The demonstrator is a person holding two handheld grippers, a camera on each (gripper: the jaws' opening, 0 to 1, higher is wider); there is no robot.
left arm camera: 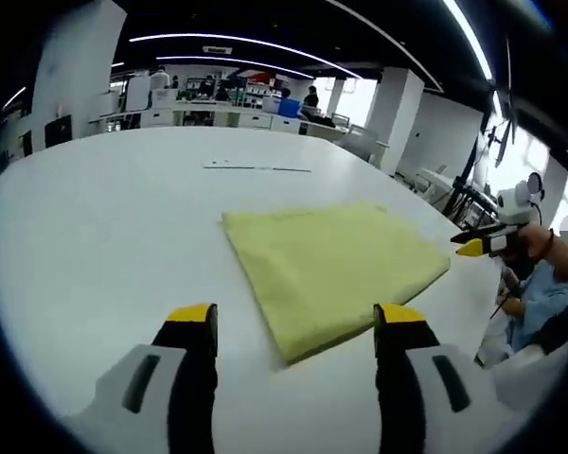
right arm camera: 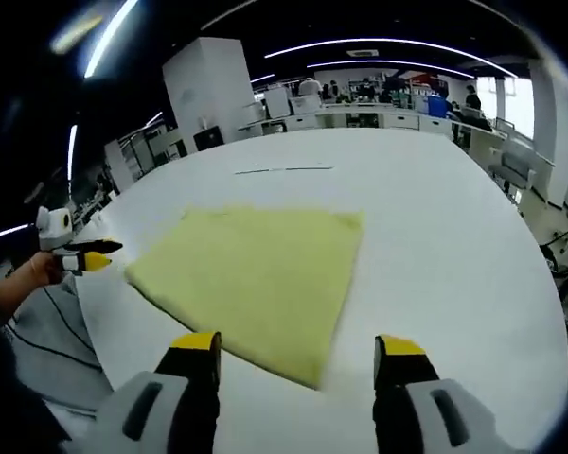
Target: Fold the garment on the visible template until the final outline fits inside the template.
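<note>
Both tongs point(left arm camera: 295, 326) point(right arm camera: 298, 355) gape empty above a soft yellow garment point(left arm camera: 336, 270) folded square on the smooth white table point(left arm camera: 104, 218).

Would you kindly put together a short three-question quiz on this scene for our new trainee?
1. True or false: the yellow garment lies folded flat on the white table.
2. In the left gripper view, the right hand-held gripper enters from which side? A) left B) right C) top
3. Fill in: the left hand-held gripper has its jaws ____, with nothing held between them.

Key:
1. True.
2. B.
3. Open. The right hand-held gripper's own view shows the same, with its jaws apart just short of the garment's near corner.
</note>
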